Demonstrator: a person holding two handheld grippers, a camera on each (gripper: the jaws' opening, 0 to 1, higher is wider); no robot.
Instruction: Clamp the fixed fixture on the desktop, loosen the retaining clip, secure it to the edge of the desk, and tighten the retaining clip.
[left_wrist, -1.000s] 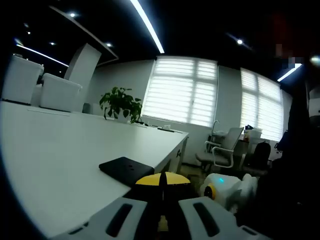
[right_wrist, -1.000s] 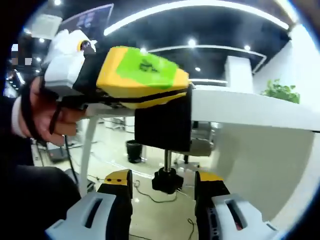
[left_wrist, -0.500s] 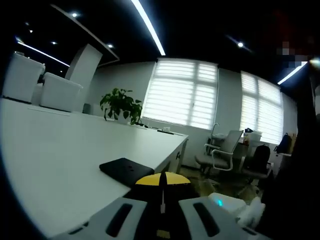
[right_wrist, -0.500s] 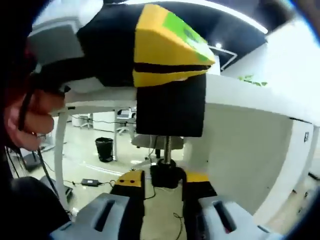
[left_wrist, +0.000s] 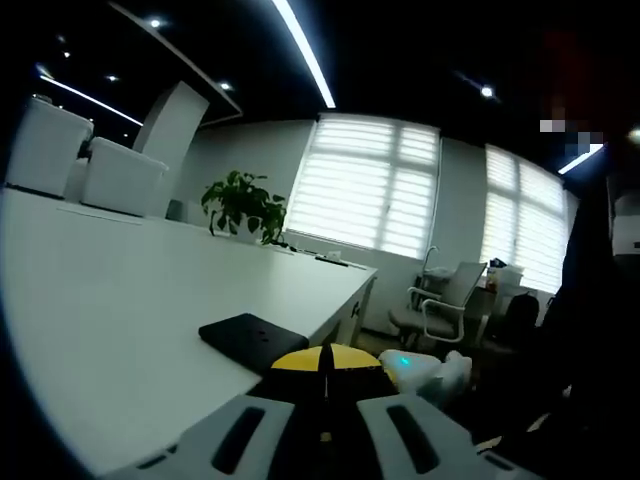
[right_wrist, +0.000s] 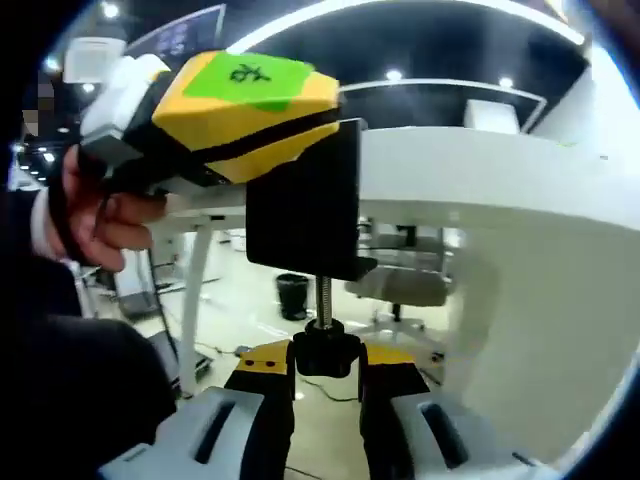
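Observation:
The black clamp fixture (right_wrist: 305, 210) hangs on the white desk's edge (right_wrist: 470, 160); its flat top plate (left_wrist: 250, 338) lies on the desk (left_wrist: 120, 290). My left gripper (left_wrist: 325, 358), yellow-tipped, is shut on the fixture's upper part, and in the right gripper view the left gripper (right_wrist: 240, 105) comes in from the left, held by a hand (right_wrist: 95, 215). A threaded screw (right_wrist: 323, 293) runs down from the fixture to a black knob (right_wrist: 325, 350). My right gripper (right_wrist: 326, 360) is shut on that knob from below; the right gripper (left_wrist: 420, 368) also peeks past the desk edge.
A potted plant (left_wrist: 240, 208) and white boxes (left_wrist: 85, 165) stand far back on the desk. Office chairs (left_wrist: 440, 300) stand by the windows. Under the desk are a white leg (right_wrist: 190, 300), a bin (right_wrist: 293, 295) and open floor. A dark sleeve (right_wrist: 70, 370) fills the lower left.
My right gripper's jaws have closed in from wide apart onto the knob under the fixture. The left gripper has kept its hold on the fixture at the desk edge.

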